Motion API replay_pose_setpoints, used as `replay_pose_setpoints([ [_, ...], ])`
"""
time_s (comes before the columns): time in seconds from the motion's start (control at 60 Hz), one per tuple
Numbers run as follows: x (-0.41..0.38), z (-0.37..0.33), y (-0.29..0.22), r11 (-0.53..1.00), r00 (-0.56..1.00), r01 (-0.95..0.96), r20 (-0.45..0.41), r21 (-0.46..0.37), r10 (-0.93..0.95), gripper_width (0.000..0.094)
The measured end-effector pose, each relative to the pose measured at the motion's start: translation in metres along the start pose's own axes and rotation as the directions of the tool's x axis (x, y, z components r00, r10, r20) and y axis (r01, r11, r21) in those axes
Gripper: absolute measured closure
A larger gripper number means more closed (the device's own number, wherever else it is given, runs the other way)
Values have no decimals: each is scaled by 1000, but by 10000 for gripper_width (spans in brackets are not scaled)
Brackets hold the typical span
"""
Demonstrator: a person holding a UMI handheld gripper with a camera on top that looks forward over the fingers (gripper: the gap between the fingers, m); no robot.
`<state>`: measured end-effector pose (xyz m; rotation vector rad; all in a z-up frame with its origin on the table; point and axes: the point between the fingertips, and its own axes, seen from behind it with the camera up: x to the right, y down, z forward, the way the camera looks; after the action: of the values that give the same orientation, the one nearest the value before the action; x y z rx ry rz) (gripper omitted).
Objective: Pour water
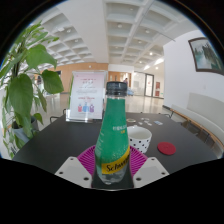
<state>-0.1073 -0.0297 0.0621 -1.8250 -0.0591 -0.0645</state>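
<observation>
A green plastic bottle [114,132] with a yellow label and a dark cap stands upright between my fingers. My gripper [112,168] is shut on the bottle's lower body, with the magenta pads [87,160] pressed against both its sides. Just behind the bottle to the right sits a white paper cup [140,138] with dark dots, on the dark round table [60,145]. The bottle's base is hidden below the fingers, so whether it rests on the table cannot be told.
A small red disc [166,149] lies on the table right of the cup. A leafy green plant [25,85] rises at the left. A white sign stand [85,100] sits at the table's far side. Beyond is an open hall with a bench [200,112].
</observation>
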Motion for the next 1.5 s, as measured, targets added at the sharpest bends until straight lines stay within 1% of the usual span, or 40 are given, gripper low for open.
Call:
replay_pose_setpoints([
  [0.067, -6, -5, -8, 1000, 1000, -3, 10, 15, 3, 540],
  [0.133, -20, -10, -20, 999, 998, -32, 53, 32, 31, 543],
  [0.183, -30, -14, -39, 995, 993, -85, 85, 60, 80, 542],
  [0.267, -48, -23, -82, 972, 966, -205, 180, 110, 184, 543],
  [0.333, -69, -33, -122, 930, 906, -346, 302, 122, 297, 540],
  [0.383, -81, -41, -150, 872, 820, -480, 398, 89, 411, 541],
  [0.433, -90, -47, -175, 786, 691, -618, 496, 27, 526, 541],
  [0.483, -105, -56, -204, 671, 525, -738, 568, -66, 634, 542],
  [0.5, -100, -51, -207, 624, 455, -775, 593, -103, 664, 543],
  [0.55, -97, -53, -224, 473, 247, -853, 629, -219, 737, 543],
  [0.583, -92, -52, -232, 373, 112, -880, 634, -294, 765, 542],
  [0.633, -87, -44, -241, 222, -66, -897, 614, -381, 787, 542],
  [0.733, -64, -19, -235, -62, -378, -850, 524, -523, 764, 545],
  [0.75, -60, -24, -235, -107, -419, -836, 501, -537, 758, 544],
  [0.817, -50, 0, -224, -256, -552, -778, 429, -574, 715, 544],
  [0.933, -34, 24, -197, -411, -663, -707, 339, -575, 667, 541],
  [1.0, -31, 33, -183, -443, -680, -693, 313, -568, 663, 544],
  [1.017, -28, 21, -179, -444, -678, -694, 309, -567, 667, 544],
  [1.033, -31, 31, -181, -441, -677, -694, 307, -570, 669, 546],
  [1.117, -35, 29, -178, -427, -667, -693, 293, -580, 684, 544],
  [1.183, -40, 26, -187, -400, -655, -695, 299, -597, 694, 542],
  [1.267, -43, 9, -209, -288, -572, -746, 359, -600, 737, 541],
  [1.317, -40, -3, -229, -185, -495, -791, 432, -583, 754, 544],
  [1.35, -34, -12, -244, -105, -425, -827, 493, -552, 759, 543],
  [1.383, -25, -20, -261, -13, -335, -866, 560, -501, 758, 543],
  [1.4, -14, -39, -266, 31, -291, -881, 593, -471, 750, 543],
  [1.45, -7, -42, -290, 191, -105, -917, 675, -349, 730, 541],
  [1.5, 10, -51, -310, 345, 101, -919, 731, -192, 675, 543],
])
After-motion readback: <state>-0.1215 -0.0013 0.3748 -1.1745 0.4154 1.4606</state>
